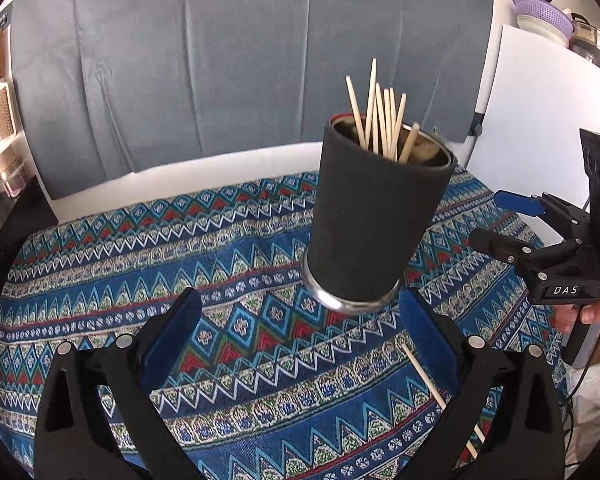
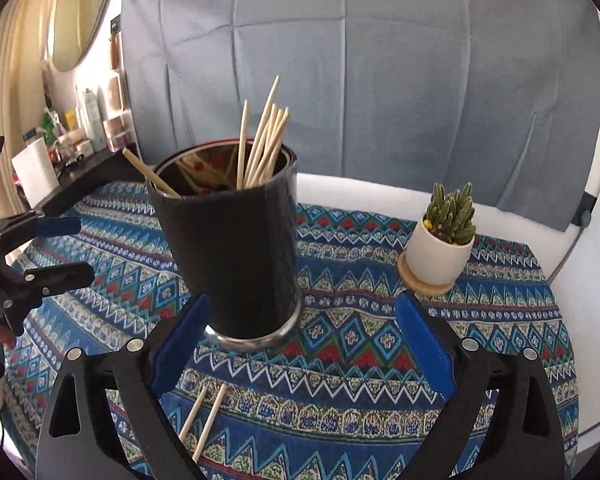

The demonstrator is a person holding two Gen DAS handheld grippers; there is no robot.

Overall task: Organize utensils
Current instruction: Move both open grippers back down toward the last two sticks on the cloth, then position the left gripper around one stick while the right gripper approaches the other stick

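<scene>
Left gripper (image 1: 300,322): jaws wide apart, holding nothing. Right gripper (image 2: 300,324): the same.

Loose chopsticks lie on the cloth (image 1: 100,248) nearest the cameras: one (image 1: 440,394) beside the left gripper's right finger, two (image 2: 204,420) by the right gripper's left finger. Just beyond stands the cup (image 1: 374,216), with a bundle of sticks (image 1: 380,120) upright inside.

Risks, as I judge them: a finger catching the cup's base or the leaning sticks would tip it; a thin stick flat on soft cloth may roll or slip from the pads.

Only the right view shows the cactus pot (image 2: 440,252), far right of the cup. Only the left shows the colander (image 1: 542,14).
</scene>
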